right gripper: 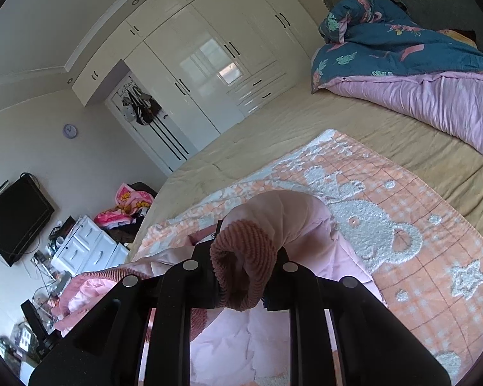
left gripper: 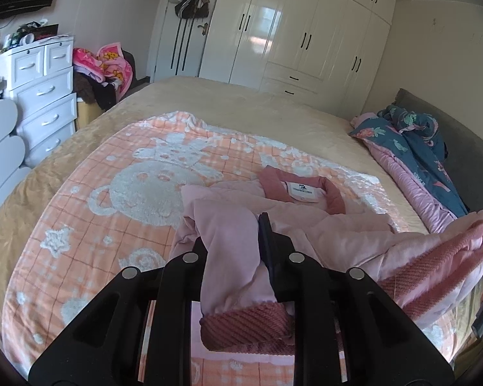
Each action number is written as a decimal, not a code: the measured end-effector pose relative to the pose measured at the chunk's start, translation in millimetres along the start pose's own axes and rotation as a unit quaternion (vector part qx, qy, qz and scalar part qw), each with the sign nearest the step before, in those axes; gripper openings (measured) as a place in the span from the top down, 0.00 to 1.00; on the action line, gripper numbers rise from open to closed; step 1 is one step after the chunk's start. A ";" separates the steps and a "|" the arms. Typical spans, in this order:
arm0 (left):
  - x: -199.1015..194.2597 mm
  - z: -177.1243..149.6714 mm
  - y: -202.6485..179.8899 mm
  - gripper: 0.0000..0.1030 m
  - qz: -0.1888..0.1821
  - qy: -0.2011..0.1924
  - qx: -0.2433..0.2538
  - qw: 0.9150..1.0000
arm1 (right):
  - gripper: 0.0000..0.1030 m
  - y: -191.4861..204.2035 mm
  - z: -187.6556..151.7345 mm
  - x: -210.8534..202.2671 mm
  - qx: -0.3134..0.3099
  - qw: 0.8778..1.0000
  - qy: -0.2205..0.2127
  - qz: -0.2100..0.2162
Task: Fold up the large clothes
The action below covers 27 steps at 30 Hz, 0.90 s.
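Pale pink jacket (left gripper: 306,222), darker ribbed cuffs (right gripper: 241,263)

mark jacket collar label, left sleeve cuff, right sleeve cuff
jacket collar label (left gripper: 301,189), left wrist view, middle of white tag
left sleeve cuff (left gripper: 244,328), left wrist view, ribbed knit band
right sleeve cuff (right gripper: 238,257), right wrist view, ribbed knit rim

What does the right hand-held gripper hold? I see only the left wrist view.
Observer: The right hand-held gripper is shut on a ribbed sleeve cuff of the pink jacket.
Operator: Is a television in the room?
Observer: Yes, a dark television hangs on the wall, above the white drawers.
Operator: Anything else on that wall?
Observer: A small purple clock, beside the door.
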State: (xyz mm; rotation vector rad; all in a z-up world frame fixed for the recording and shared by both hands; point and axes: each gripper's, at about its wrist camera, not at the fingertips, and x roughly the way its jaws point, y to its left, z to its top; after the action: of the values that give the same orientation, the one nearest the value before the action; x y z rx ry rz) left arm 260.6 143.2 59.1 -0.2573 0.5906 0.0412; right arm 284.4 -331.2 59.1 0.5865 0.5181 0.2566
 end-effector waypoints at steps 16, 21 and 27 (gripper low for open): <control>46.8 6.1 -3.2 0.87 0.013 0.013 0.003 1.000 | 0.62 -25.8 6.5 28.3 0.031 0.997 0.015 0.074; 58.3 8.8 -2.9 0.87 0.012 0.017 0.003 1.000 | 0.22 -23.6 11.4 27.4 0.014 0.996 -0.007 0.085; 69.7 15.4 -0.2 0.86 0.010 0.020 -0.003 1.000 | 0.10 -35.0 9.5 38.4 -0.044 0.999 -0.008 -0.010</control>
State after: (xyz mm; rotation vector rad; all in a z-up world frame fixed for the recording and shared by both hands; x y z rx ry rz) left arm 326.9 144.5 32.7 -0.2581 0.6334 0.0563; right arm 324.8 -349.5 30.3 0.4976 0.4946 0.2544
